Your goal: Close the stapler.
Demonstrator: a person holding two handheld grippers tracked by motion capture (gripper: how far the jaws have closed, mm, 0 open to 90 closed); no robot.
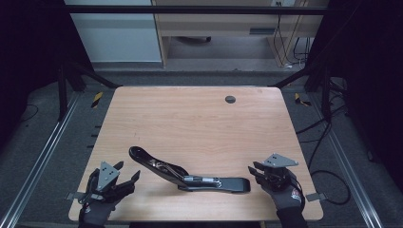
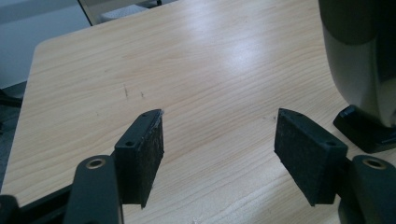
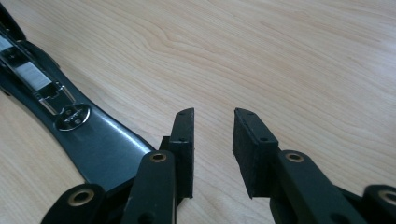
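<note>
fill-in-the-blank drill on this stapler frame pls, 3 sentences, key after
1. The black stapler lies swung ____ on the table, its metal staple track showing.
2. The left gripper has its jaws ____, with nothing between them.
3. In the high view the right gripper sits just off the ____ end of the stapler, jaws apart and holding nothing.

Missing words: open; open; right

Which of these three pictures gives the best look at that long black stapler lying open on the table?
The high view: the whole black stapler shows, opened out between both grippers. The right gripper view shows its base end and metal staple channel close up; the left gripper view catches one bulky end at the right edge.
</note>
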